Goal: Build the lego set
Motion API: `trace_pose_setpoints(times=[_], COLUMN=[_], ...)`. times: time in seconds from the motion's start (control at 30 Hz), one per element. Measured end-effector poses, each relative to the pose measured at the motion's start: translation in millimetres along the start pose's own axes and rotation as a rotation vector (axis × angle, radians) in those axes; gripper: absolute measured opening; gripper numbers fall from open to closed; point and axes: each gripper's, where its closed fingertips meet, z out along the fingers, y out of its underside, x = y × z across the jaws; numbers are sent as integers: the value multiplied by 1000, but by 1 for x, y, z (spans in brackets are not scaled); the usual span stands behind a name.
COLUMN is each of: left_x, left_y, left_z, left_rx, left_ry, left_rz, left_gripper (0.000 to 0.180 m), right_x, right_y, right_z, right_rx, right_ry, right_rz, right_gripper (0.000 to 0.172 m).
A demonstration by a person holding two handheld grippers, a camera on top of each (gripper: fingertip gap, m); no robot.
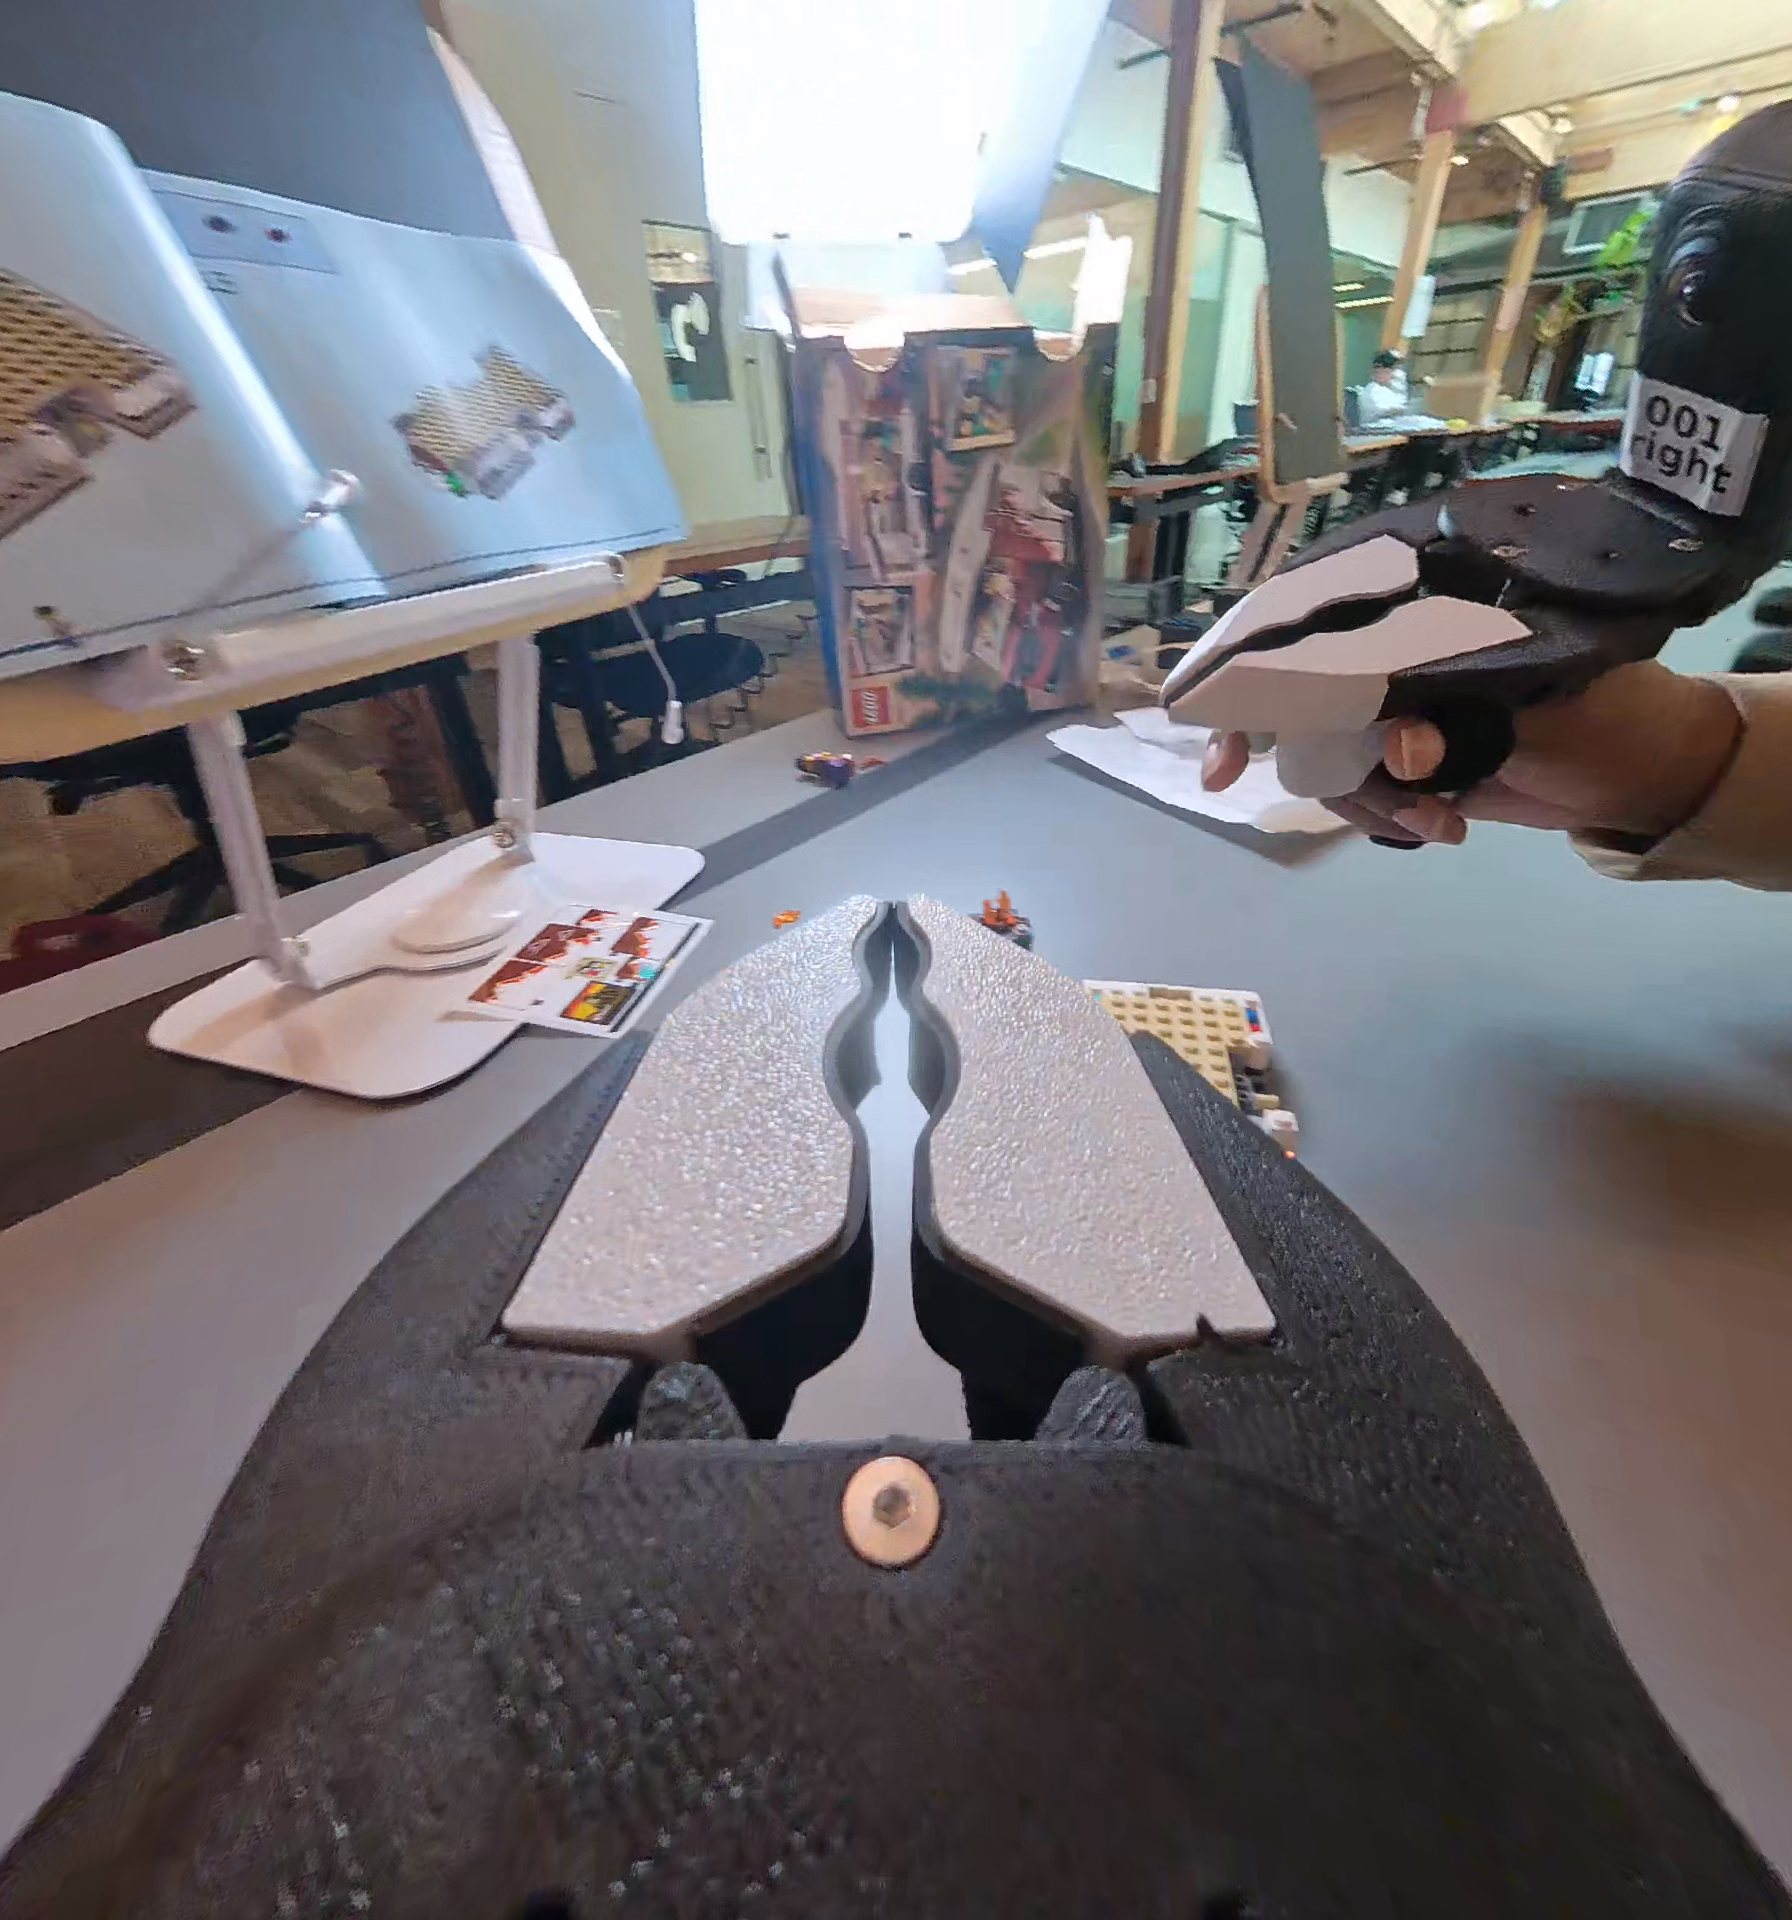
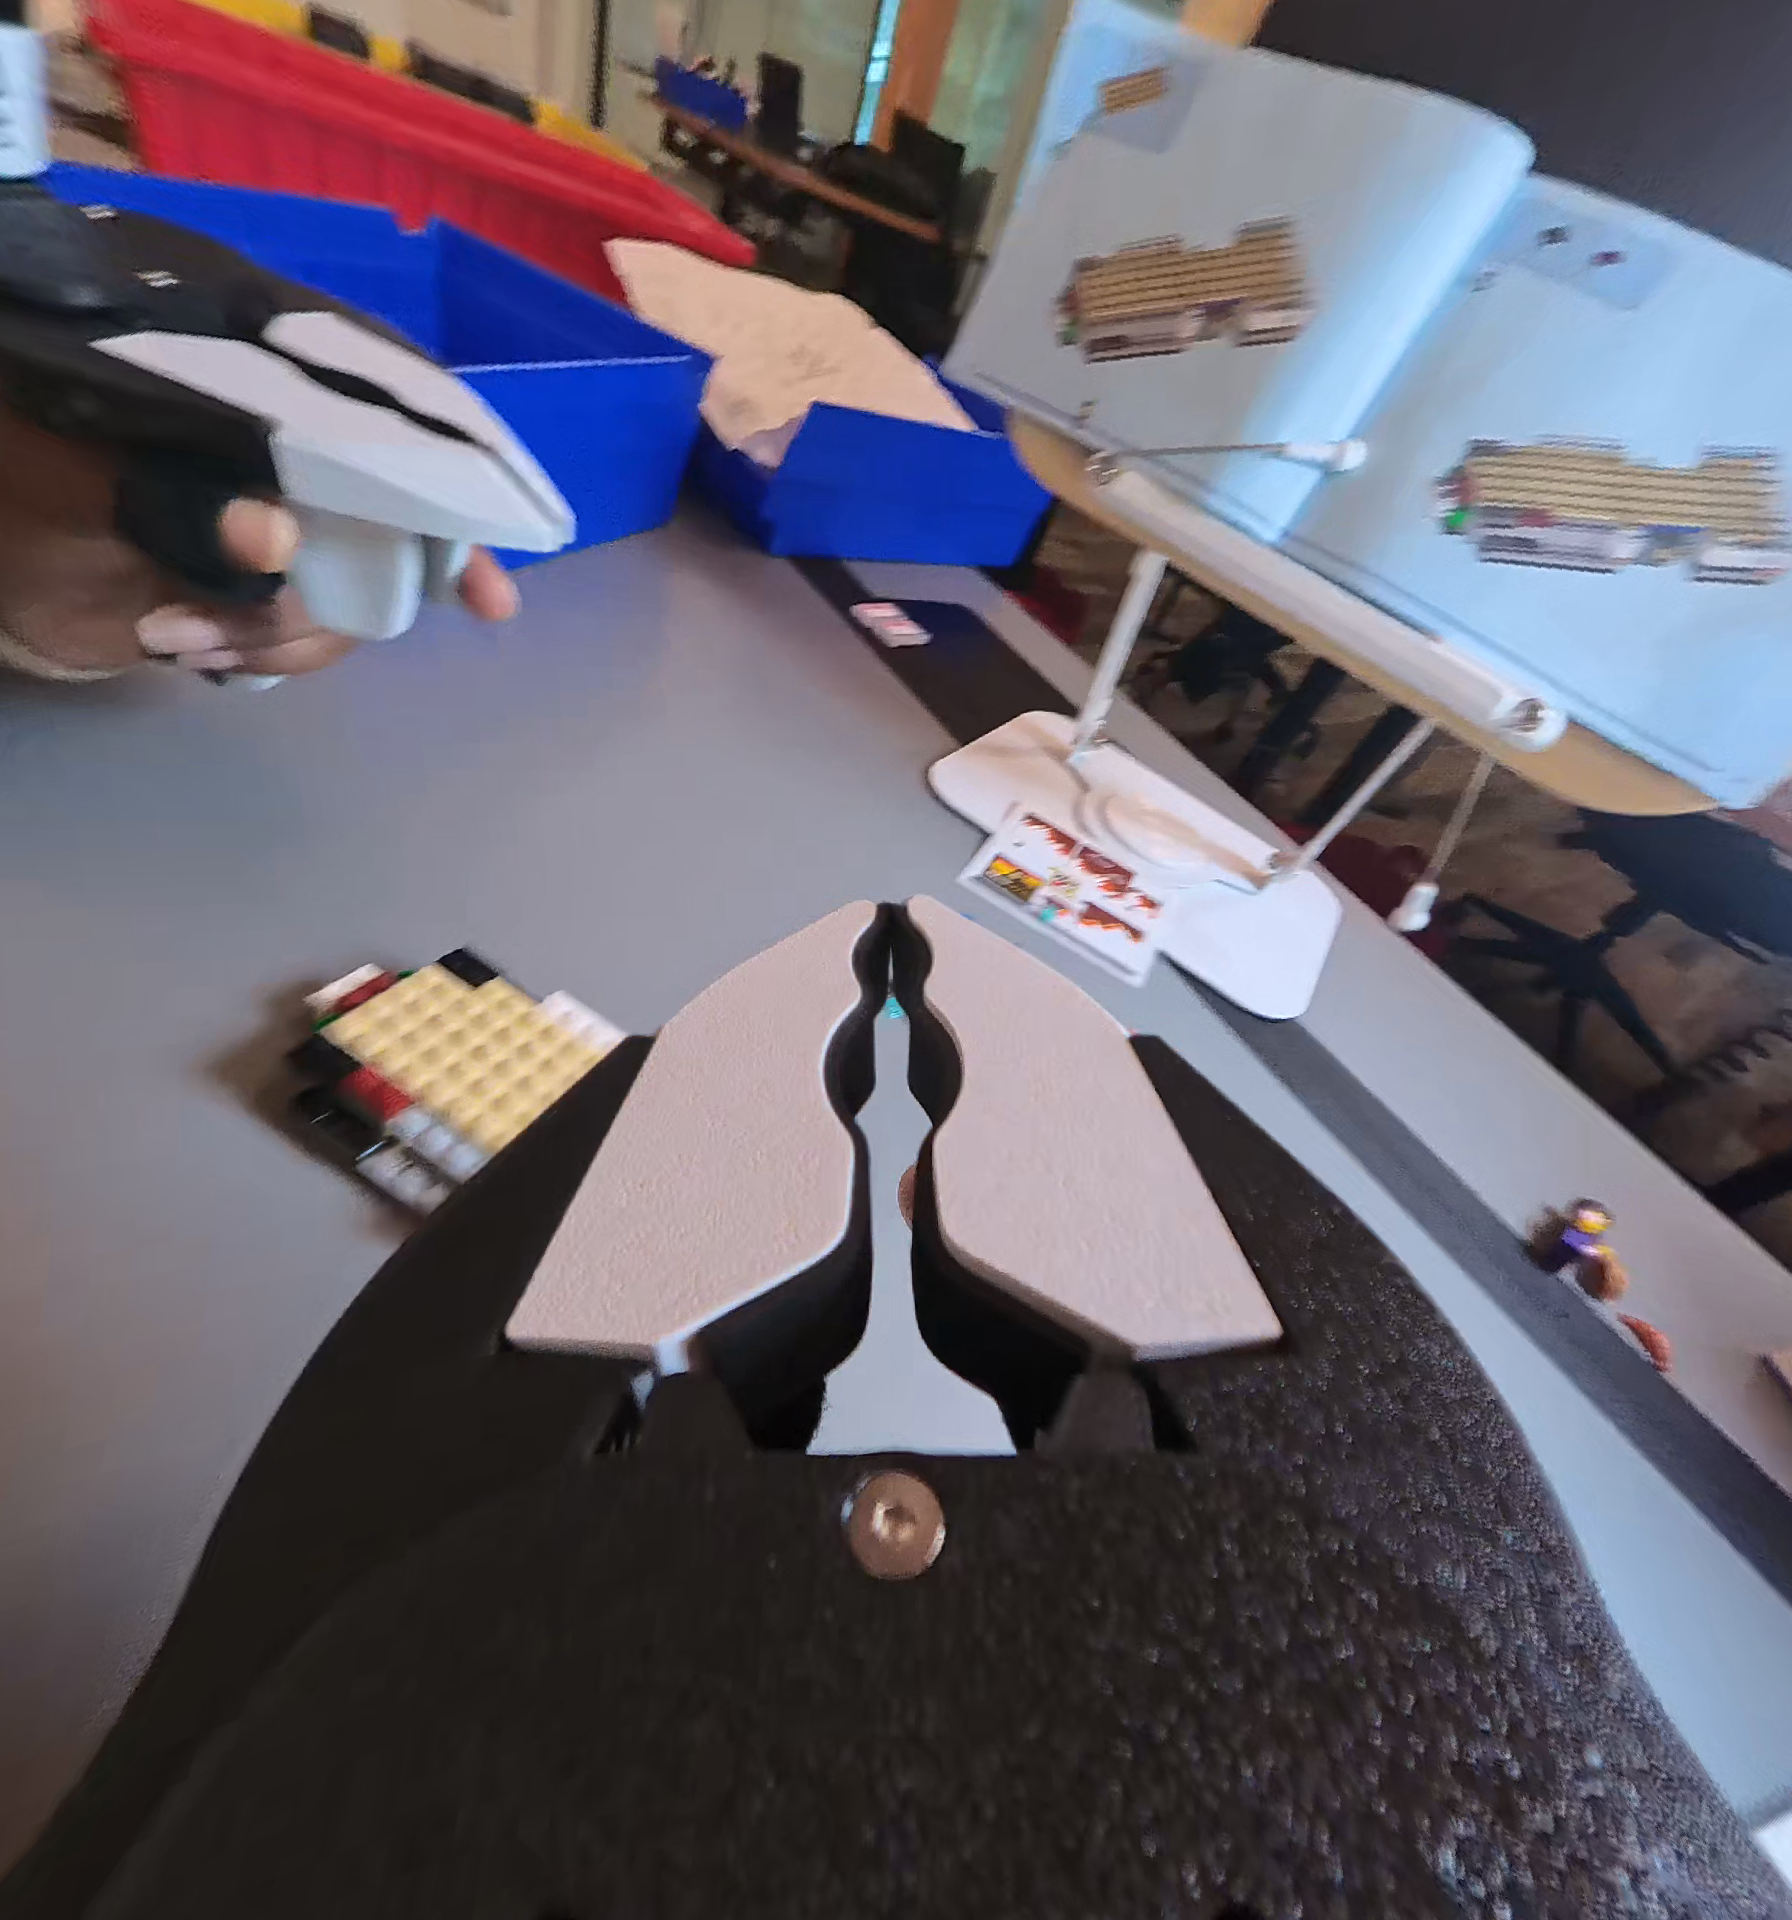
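Grey tabletop [image 1: 1391,935] lay under both grippers. The left gripper [image 1: 893,914] and right gripper [image 2: 897,914] hovered clenched, tips together on nothing. Nearest sat a tan brick build [image 2: 456,1049], with a sticker sheet [image 1: 591,966] by the white book stand [image 1: 404,997]; approaching either would call for parted jaws.

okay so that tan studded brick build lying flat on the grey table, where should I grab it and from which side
Probably grip the tan brick build across its two long side walls, coming straight down from above. It lies flat with studs up, so the top offers no hold, while the stacked side layers give flat faces. The left tool, shut with nothing between its tips, is nearest.
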Motion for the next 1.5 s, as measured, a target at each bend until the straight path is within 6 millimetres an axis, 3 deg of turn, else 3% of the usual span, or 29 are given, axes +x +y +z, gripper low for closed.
trace_pose_setpoints(times=[0.13, 0.27, 0.4, 0.5, 0.6, 0.83, 1.17, 1.33, 1.43, 1.5], left_x=[-22, -30, -29, -28, -27, -21, -17, -16, -16, -16], left_y=[2, 10, 14, 19, 25, 39, 43, 44, 44, 44], left_z=[-4, -5, -5, -3, -2, 4, 6, 6, 6, 6], left_rx=[3, -12, -24, -40, -58, -102, -120, -122, -121, -122], left_ry=[-111, -147, -136, -128, -115, -74, -54, -49, -49, -49], left_rz=[-4, -3, 11, 19, 27, 29, 37, 40, 39, 41], left_gripper=[0, 0, 0, 0, 0, 0, 0, 0, 0, 0], right_x=[62, 134, 204, 244, 269, 283, 289, 272, 256, 246], right_y=[-24, -36, -33, -33, -41, -55, -56, -53, -59, -63], right_z=[25, 70, 114, 137, 152, 172, 170, 174, 170, 163], right_rx=[64, 57, -20, -75, -93, -104, -75, -82, -62, -40], right_ry=[152, 233, 299, 348, 373, 387, 428, 389, 338, 299], right_rz=[-1, 15, -4, -73, -132, -169, -121, -159, -178, -147], right_gripper=[3, 41, 69, 79, 84, 82, 74, 30, 25, 33])
